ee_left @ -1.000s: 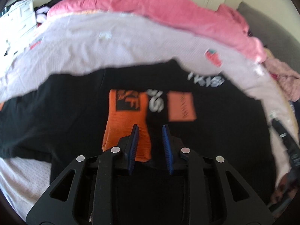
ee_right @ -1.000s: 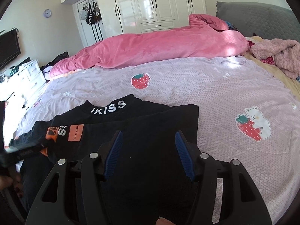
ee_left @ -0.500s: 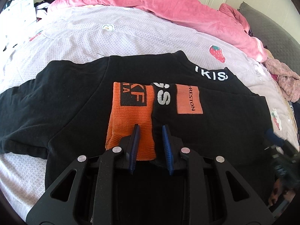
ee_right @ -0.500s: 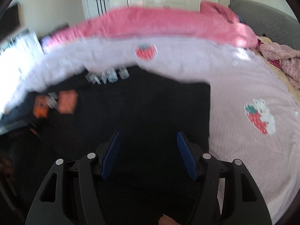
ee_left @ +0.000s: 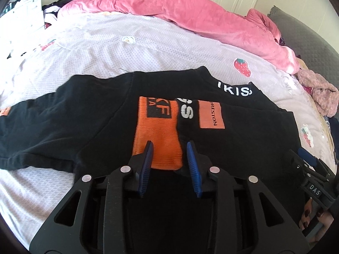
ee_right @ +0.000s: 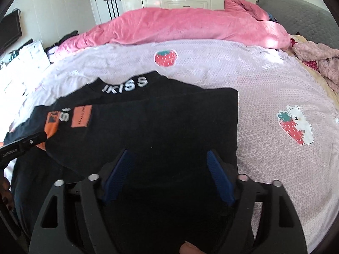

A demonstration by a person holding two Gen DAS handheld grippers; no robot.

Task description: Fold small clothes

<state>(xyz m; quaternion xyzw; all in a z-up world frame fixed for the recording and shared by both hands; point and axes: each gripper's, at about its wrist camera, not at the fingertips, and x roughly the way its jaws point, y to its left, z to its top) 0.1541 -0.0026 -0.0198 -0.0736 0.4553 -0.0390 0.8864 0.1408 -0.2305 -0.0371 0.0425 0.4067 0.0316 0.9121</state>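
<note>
Your left gripper [ee_left: 169,146] has just been opening: its blue pads stand a little apart with the orange cuff [ee_left: 157,133] of a folded-in sleeve showing between them, and the pads do not press on it. Your right gripper [ee_right: 169,154] has also just been opening and now stands wide, its jaws hanging over the near part of the black top [ee_right: 148,122] with only flat cloth below them and nothing pinched. You have the black top spread on the lilac bedspread [ee_right: 264,89], the one printed with strawberries, collar away from you with white letters across it. One sleeve is folded across the chest, so its orange cuff and an orange patch [ee_left: 210,115] lie side by side near the middle; the other sleeve [ee_left: 36,127] stretches out flat to the left in the left wrist view. A pink duvet [ee_right: 190,25] is heaped along the far side of the bed, well apart from the top.
</note>
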